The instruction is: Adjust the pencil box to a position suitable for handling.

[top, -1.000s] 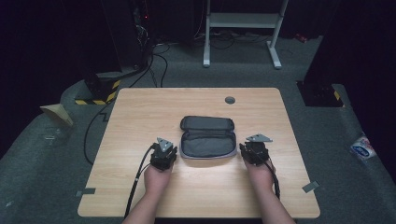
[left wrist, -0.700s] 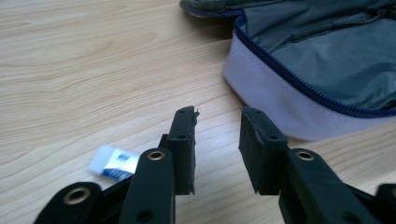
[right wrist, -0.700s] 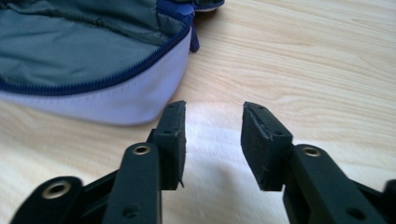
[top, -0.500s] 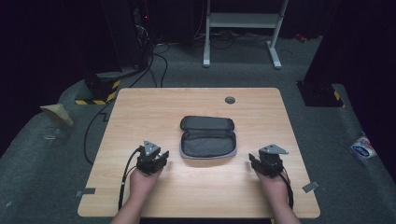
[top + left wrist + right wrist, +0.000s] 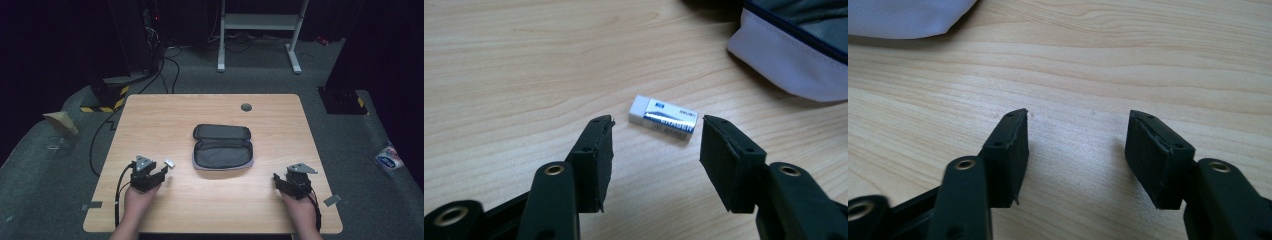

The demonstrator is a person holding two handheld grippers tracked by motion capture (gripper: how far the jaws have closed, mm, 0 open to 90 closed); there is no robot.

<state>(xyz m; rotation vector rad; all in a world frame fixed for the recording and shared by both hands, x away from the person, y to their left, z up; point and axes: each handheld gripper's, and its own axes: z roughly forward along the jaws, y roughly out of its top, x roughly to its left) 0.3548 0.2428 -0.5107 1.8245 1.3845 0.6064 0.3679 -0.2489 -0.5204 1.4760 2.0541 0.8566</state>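
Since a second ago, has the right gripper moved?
Yes. The right gripper has pulled back from the pouch toward the person and out toward the table's right edge; jaws open.

White-blue eraser [image 5: 664,118] — grey pouch [image 5: 222,147].

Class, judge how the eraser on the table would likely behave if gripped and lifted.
The eraser looks like a small flat block, so probably light and unlikely to roll. Its glossy sleeve may slip a little. The left gripper is open wide enough to span it.
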